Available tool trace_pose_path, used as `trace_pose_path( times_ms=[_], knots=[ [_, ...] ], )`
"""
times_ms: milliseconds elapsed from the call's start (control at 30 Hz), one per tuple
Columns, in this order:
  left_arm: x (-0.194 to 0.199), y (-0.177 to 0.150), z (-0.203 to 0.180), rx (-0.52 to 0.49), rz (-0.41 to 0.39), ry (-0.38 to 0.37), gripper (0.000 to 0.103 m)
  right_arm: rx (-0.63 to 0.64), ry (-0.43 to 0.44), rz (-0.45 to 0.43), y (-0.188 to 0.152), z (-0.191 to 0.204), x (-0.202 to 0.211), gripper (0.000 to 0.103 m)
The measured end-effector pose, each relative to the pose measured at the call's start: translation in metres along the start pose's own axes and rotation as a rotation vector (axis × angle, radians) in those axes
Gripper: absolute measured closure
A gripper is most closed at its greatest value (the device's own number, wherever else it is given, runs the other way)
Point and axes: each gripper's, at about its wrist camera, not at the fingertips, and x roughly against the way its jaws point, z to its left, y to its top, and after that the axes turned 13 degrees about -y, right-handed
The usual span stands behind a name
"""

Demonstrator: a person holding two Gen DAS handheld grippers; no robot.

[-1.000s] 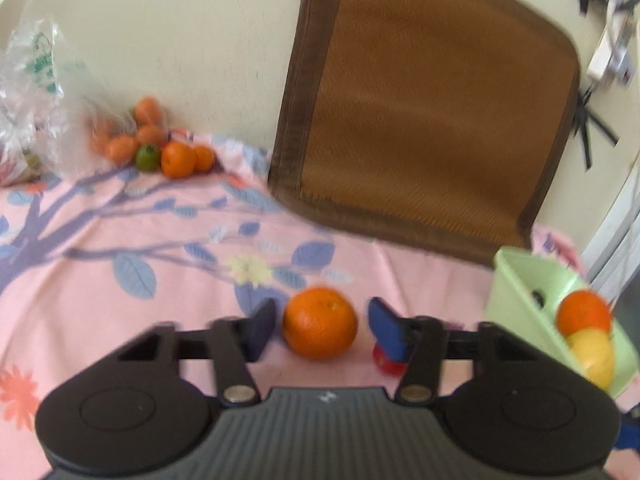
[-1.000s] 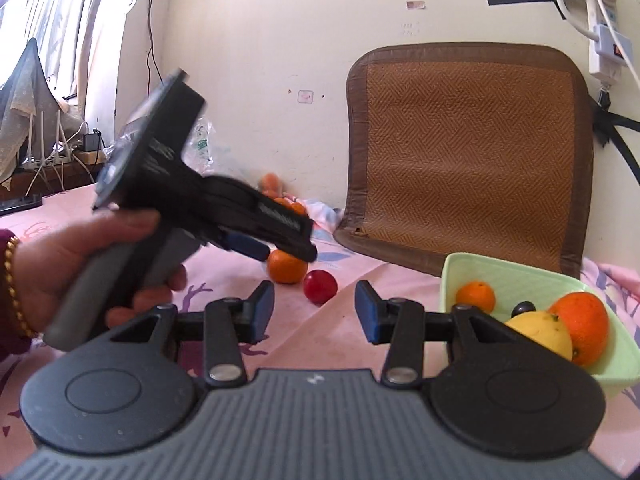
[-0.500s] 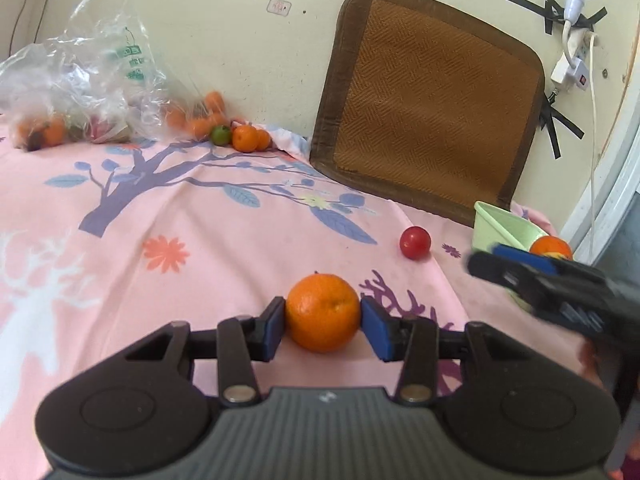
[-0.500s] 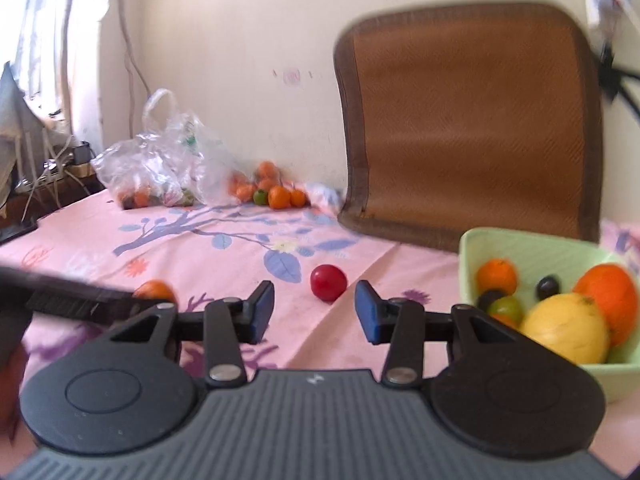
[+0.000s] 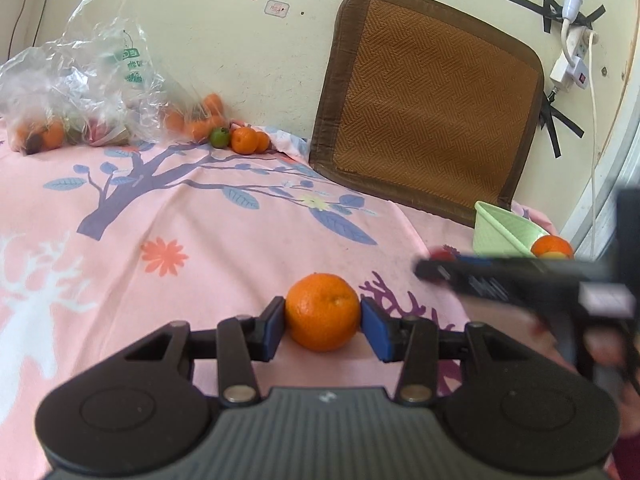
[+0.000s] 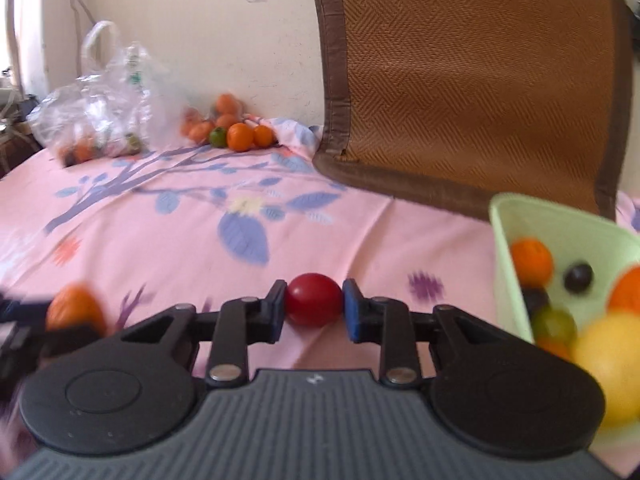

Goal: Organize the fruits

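My left gripper point(image 5: 322, 323) is shut on an orange point(image 5: 322, 311) low over the pink cloth point(image 5: 200, 248). My right gripper point(image 6: 313, 306) has a small red fruit point(image 6: 313, 300) between its pads, which touch or nearly touch it; the fruit rests on the cloth. The green basket point(image 6: 520, 216) stands to the right with several fruits in it and also shows in the left wrist view point(image 5: 500, 228). The right gripper appears blurred in the left wrist view point(image 5: 520, 280).
A clear plastic bag point(image 5: 80, 92) with fruit lies at the back left by the wall. Loose oranges and a green fruit point(image 5: 220, 137) sit beside it. A brown woven cushion point(image 5: 432, 100) leans on the wall behind the basket.
My left gripper closed on the orange and drew back with it. My right gripper moved forward to the red fruit and its jaws narrowed around it.
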Motion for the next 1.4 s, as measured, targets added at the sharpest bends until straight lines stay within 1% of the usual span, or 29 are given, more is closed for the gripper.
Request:
trace_pose_path(
  times_ms=[67,133,200,233,300,333,400,433,467,500,533,567,600,633,700,800,1100,1200,1333,1400],
  knots=[
    [0.002,-0.001,-0.002,-0.006,-0.002,-0.032,0.062,-0.002,0.032,-0.015,-0.018,-0.007,0.025,0.071],
    [0.004,-0.004,-0.009,-0.022,-0.005,-0.074,0.062,-0.005,0.042,-0.042,-0.037,-0.017,0.053,0.071],
    [0.001,-0.008,-0.016,0.003,0.014,-0.148,0.062,0.006,0.014,-0.079,-0.055,-0.028,0.079,0.071],
    [-0.003,-0.009,-0.023,0.007,0.030,-0.185,0.062,0.017,-0.013,-0.102,-0.063,-0.033,0.089,0.071],
    [-0.011,-0.012,-0.042,-0.027,0.048,-0.230,0.062,0.035,-0.086,-0.138,-0.075,-0.040,0.102,0.071],
    [-0.015,-0.013,-0.053,-0.052,0.059,-0.252,0.062,0.027,-0.107,-0.134,-0.078,-0.045,0.103,0.070],
    [-0.025,-0.014,-0.072,-0.099,0.085,-0.289,0.062,-0.003,-0.104,-0.115,-0.081,-0.052,0.103,0.070],
    [-0.030,-0.016,-0.080,-0.121,0.098,-0.293,0.062,-0.008,-0.099,-0.097,-0.082,-0.054,0.101,0.065],
    [-0.036,-0.018,-0.087,-0.143,0.114,-0.284,0.061,-0.004,-0.100,-0.080,-0.082,-0.053,0.098,0.058],
    [-0.040,-0.021,-0.093,-0.172,0.134,-0.256,0.061,0.007,-0.105,-0.066,-0.081,-0.052,0.095,0.050],
    [-0.043,-0.022,-0.099,-0.203,0.144,-0.229,0.061,0.016,-0.112,-0.061,-0.080,-0.049,0.092,0.050],
    [-0.041,-0.024,-0.102,-0.223,0.139,-0.218,0.059,0.022,-0.109,-0.065,-0.081,-0.048,0.093,0.048],
    [-0.041,-0.025,-0.102,-0.224,0.138,-0.211,0.058,0.024,-0.102,-0.065,-0.081,-0.047,0.093,0.045],
    [-0.041,-0.025,-0.101,-0.212,0.140,-0.209,0.056,0.024,-0.097,-0.062,-0.083,-0.049,0.093,0.045],
    [-0.038,-0.025,-0.099,-0.198,0.137,-0.215,0.056,0.014,-0.086,-0.059,-0.083,-0.051,0.093,0.044],
    [-0.036,-0.026,-0.100,-0.204,0.130,-0.203,0.055,-0.003,-0.080,-0.053,-0.084,-0.052,0.093,0.043],
    [-0.037,-0.023,-0.098,-0.208,0.115,-0.193,0.052,0.015,-0.096,-0.068,-0.089,-0.050,0.099,0.043],
    [-0.036,-0.022,-0.100,-0.228,0.096,-0.202,0.052,0.001,-0.104,-0.069,-0.090,-0.052,0.100,0.044],
    [-0.038,-0.024,-0.108,-0.275,0.110,-0.202,0.052,-0.005,-0.117,-0.068,-0.090,-0.049,0.100,0.044],
    [-0.040,-0.024,-0.109,-0.275,0.121,-0.197,0.052,0.001,-0.119,-0.071,-0.091,-0.048,0.100,0.044]
  ],
)
